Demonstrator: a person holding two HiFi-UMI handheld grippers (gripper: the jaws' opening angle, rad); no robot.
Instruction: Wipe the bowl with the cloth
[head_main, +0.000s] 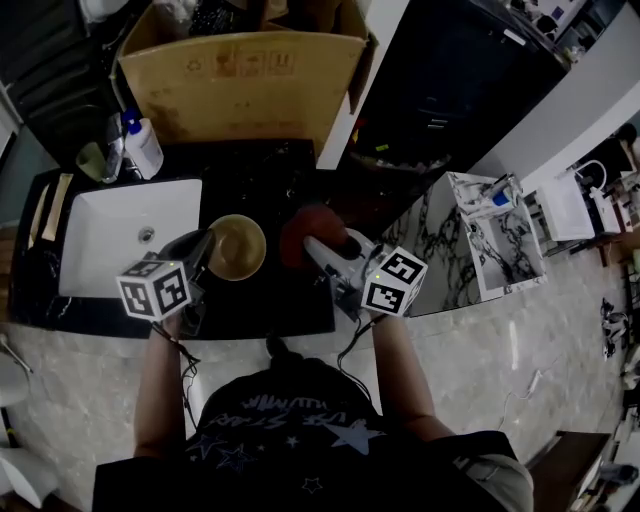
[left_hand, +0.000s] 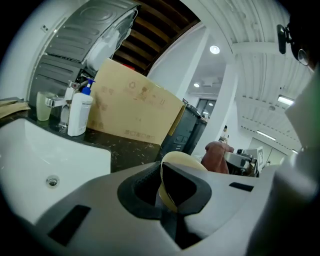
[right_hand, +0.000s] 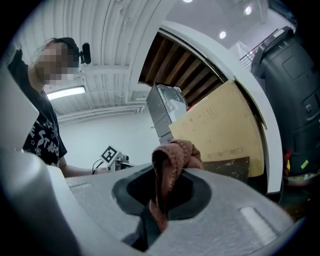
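A tan bowl hangs over the black counter just right of the sink. My left gripper is shut on its left rim; in the left gripper view the bowl's cream edge is pinched between the jaws of the left gripper. A reddish-brown cloth is bunched to the right of the bowl, and my right gripper is shut on it. In the right gripper view the cloth stands up out of the jaws of the right gripper. Cloth and bowl are close together but apart.
A white sink lies left of the bowl. Behind it stand a white pump bottle and a pale green cup. A large cardboard box lines the back of the counter. A dark bin stands at the right.
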